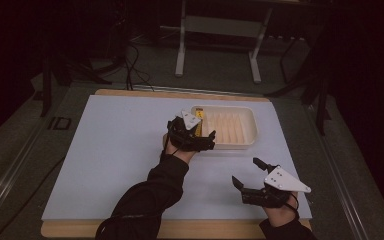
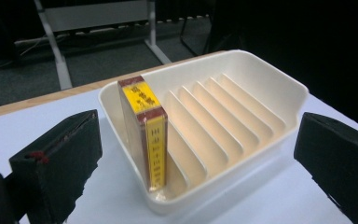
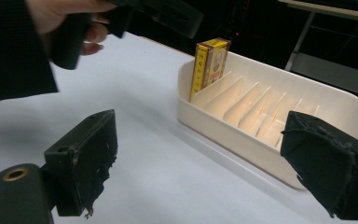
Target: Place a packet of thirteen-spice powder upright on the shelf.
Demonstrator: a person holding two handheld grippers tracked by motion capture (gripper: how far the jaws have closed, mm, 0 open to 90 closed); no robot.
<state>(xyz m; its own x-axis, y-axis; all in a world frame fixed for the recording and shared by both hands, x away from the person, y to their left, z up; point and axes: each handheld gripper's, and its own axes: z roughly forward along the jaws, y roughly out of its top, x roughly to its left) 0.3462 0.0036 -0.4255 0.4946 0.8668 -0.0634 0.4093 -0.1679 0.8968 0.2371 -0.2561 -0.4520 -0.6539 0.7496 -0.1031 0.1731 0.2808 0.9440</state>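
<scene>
A white sheet (image 1: 130,150) covered a wooden table (image 1: 70,229). Near its far edge lay a cream tray (image 1: 252,125) with ribbed dividers, and a yellow box (image 1: 199,120) stood upright at the tray's left end. The left gripper (image 1: 200,137) hovered just beside that end, partly over the tray's near rim, its jaws apart and holding nothing. The right gripper (image 1: 245,172) sat well apart near the sheet's front right corner, jaws spread wide and empty. Metal legs of a stand (image 1: 181,55) stood on the floor beyond.

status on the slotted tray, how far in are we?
Done: one yellow box stands upright in the end slot of the white tray. In hand: nothing; the left gripper, jaws open, sits beside the tray, and the right gripper is open over bare table. Left: the other slots stand unfilled.
</scene>
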